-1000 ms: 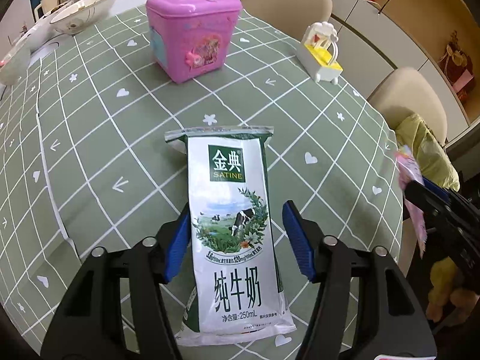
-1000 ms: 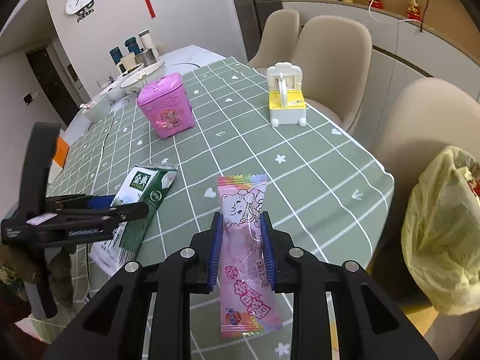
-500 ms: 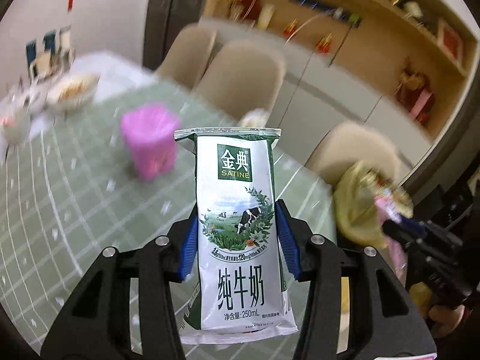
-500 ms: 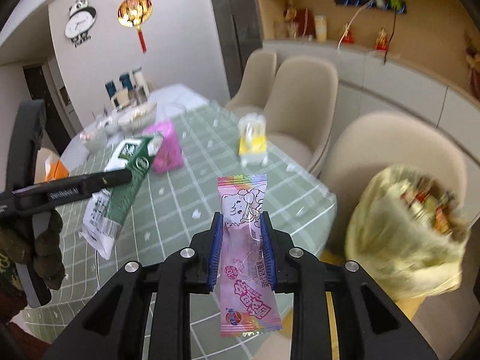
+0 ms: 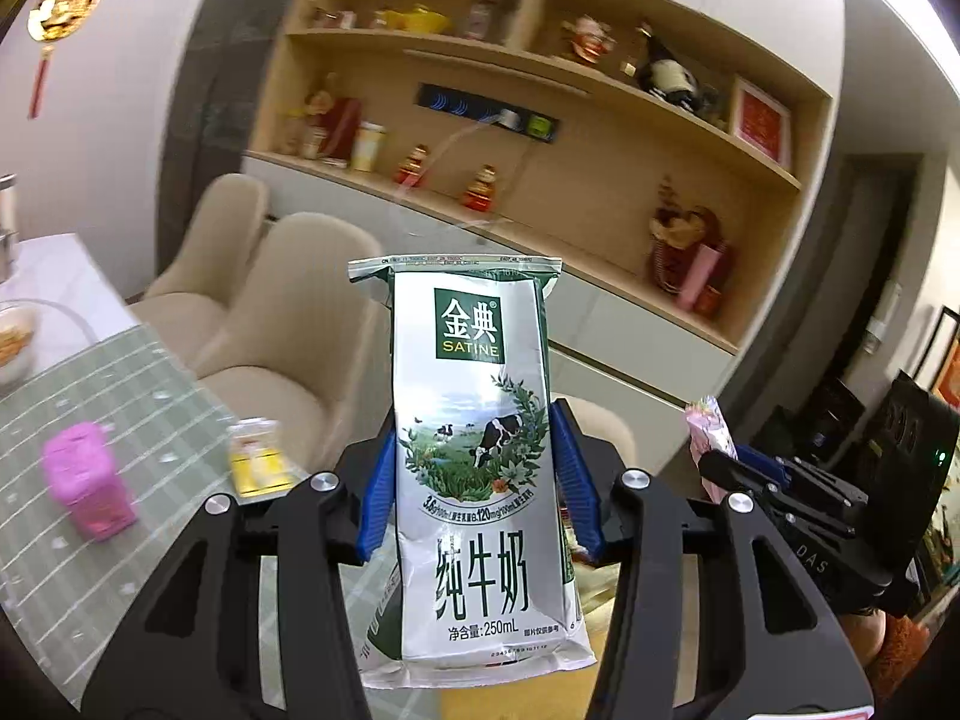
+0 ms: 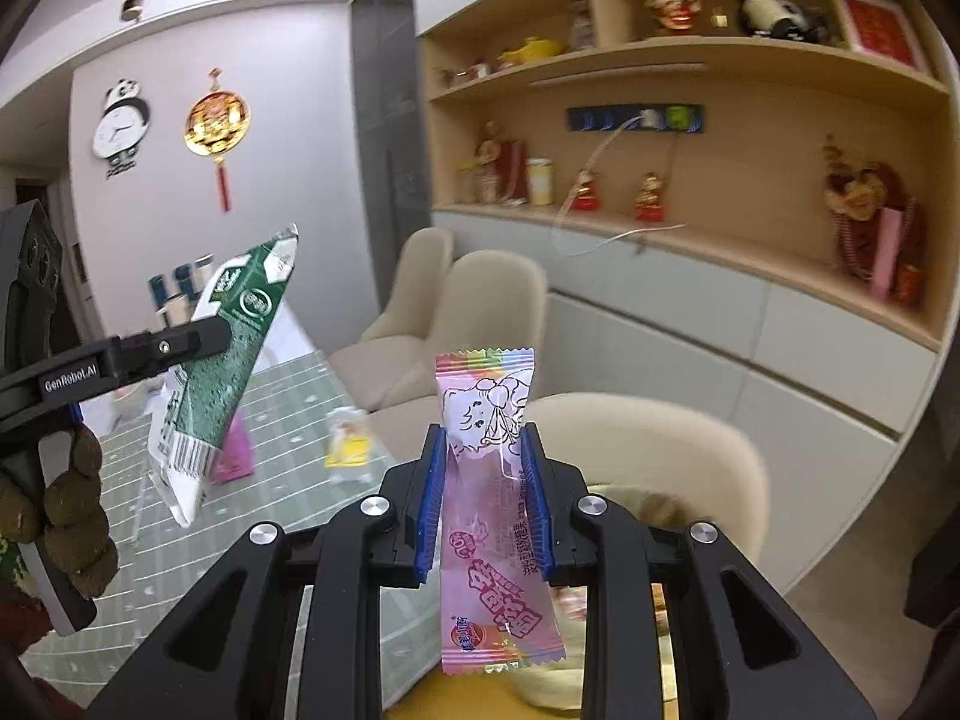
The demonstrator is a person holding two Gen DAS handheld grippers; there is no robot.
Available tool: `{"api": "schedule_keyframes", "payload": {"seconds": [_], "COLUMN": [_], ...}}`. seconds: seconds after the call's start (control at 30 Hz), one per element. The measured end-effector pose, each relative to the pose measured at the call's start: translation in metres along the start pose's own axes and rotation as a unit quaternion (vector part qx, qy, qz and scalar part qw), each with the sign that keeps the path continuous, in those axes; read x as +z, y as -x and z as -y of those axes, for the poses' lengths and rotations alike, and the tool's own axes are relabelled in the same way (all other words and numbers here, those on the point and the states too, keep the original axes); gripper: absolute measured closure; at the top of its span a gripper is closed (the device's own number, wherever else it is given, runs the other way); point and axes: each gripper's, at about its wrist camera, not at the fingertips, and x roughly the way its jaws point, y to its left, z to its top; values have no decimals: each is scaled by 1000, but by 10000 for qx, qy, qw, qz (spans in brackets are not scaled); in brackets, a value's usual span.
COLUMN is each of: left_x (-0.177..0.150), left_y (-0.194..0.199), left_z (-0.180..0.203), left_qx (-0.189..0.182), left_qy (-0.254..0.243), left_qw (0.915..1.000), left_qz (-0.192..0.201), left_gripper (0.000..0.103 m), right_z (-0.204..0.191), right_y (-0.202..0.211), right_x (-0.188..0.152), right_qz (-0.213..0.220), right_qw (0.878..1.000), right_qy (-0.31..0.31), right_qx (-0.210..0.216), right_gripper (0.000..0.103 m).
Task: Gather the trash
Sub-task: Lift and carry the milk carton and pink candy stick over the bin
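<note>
My left gripper (image 5: 477, 495) is shut on a white and green milk pouch (image 5: 477, 420) and holds it upright in the air, off the table. The pouch also shows in the right wrist view (image 6: 222, 372), high at the left. My right gripper (image 6: 483, 504) is shut on a pink candy wrapper (image 6: 489, 498), also held up in the air. The wrapper shows in the left wrist view (image 5: 708, 429) at the right. A yellowish trash bag (image 6: 624, 504) sits low behind the right gripper, mostly hidden.
The green checked table (image 5: 78, 420) lies low at the left with a pink box (image 5: 87, 483) and a yellow and white toy (image 5: 258, 459) on it. Beige chairs (image 6: 648, 444) stand around the table. A shelf wall (image 5: 540, 120) fills the back.
My left gripper closed on the milk pouch and lifted it off the table. Both grippers have risen and tilted upward, swinging right toward the chair with the trash bag.
</note>
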Motion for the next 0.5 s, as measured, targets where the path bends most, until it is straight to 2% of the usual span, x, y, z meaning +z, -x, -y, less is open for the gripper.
{"api": "schedule_keyframes", "payload": {"seconds": [0.27,0.5], "left_x": [-11,-46], "left_y": [-102,-188], "left_z": [56,86], "left_qx": [-488,-526], "left_qy": [-16,-68], "left_qw": [9970,9917], "left_qz": [-594,-1171], "left_gripper": [58,58], "right_z": [91,152], "right_y": [-1,-29], "right_x": [-3,-15], "right_qz": [87,-120], "right_qw": [9986,9969], "right_qy": [-358,-620], "right_qx": [-391,-473], "right_gripper": [79,79]}}
